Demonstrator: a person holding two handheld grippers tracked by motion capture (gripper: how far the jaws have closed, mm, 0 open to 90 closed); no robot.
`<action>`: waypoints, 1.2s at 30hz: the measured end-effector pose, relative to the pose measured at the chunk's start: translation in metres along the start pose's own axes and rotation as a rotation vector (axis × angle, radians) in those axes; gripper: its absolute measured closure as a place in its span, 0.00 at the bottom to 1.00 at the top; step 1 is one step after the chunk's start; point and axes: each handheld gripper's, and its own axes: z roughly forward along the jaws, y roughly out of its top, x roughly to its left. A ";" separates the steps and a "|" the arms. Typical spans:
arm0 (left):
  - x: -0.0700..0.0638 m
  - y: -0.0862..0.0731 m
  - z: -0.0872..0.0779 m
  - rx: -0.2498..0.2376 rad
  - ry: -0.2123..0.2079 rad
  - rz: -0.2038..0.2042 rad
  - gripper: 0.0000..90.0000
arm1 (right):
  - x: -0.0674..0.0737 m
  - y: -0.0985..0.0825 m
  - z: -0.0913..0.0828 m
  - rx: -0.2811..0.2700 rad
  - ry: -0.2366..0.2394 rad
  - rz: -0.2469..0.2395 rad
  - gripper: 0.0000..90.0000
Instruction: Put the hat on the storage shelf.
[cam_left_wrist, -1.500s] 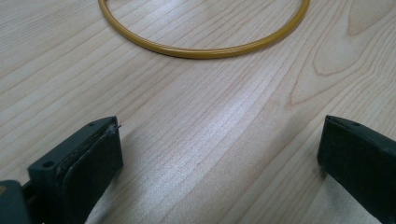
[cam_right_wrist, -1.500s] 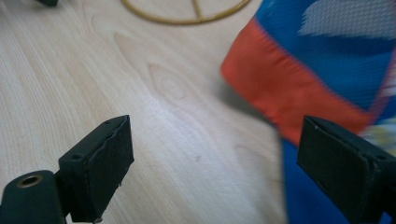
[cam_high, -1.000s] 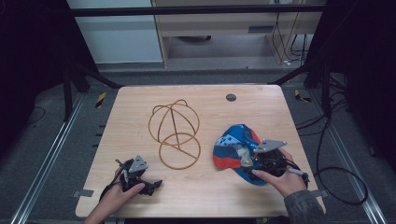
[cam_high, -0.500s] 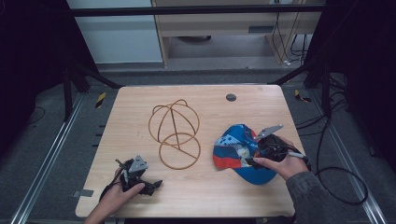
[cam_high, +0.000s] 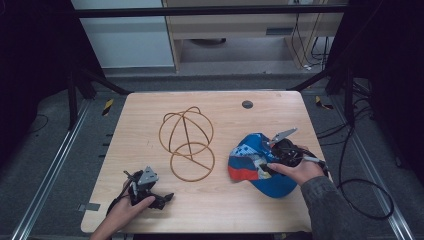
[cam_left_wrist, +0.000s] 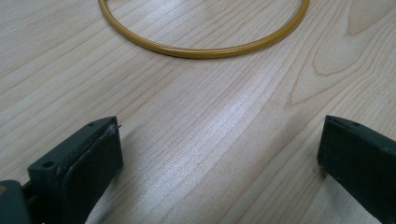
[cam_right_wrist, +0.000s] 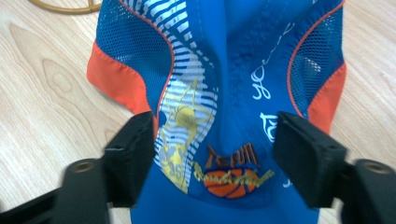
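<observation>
Right of the wire hat stand (cam_high: 187, 145), on the counter (cam_high: 220, 200), lay the blue cap (cam_high: 252, 162), near but apart from the stand's base ring. We had the right tool (cam_right_wrist: 215, 149) over the cap's front panel, jaws half apart and just closing in, fabric between them; we could not see the pads pressing yet, so no grip. Left tool (cam_left_wrist: 219, 154) rested wide open on bare wood just in front of the stand's ring, holding nothing.

To do this well, we judged: pinch a fold of the crown at the logo, not the mesh sides, close fully before lifting, keep the left tool ready to steady the stand.

Right tool view gave us the basketball logo (cam_right_wrist: 232, 175), mesh and orange trim; high view gave the cap's place against the stand. Left tool view showed us the ring's near arc (cam_left_wrist: 205, 49).
</observation>
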 end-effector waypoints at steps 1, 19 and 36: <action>0.000 0.000 0.000 0.000 0.000 0.000 0.00 | -0.001 0.001 0.003 0.009 0.009 0.008 0.39; 0.000 0.000 0.000 0.000 0.001 -0.001 0.00 | -0.006 0.011 0.003 0.036 0.072 0.034 1.00; 0.000 0.000 0.000 -0.003 0.001 -0.005 0.00 | -0.007 0.037 -0.067 -0.075 0.045 -0.001 1.00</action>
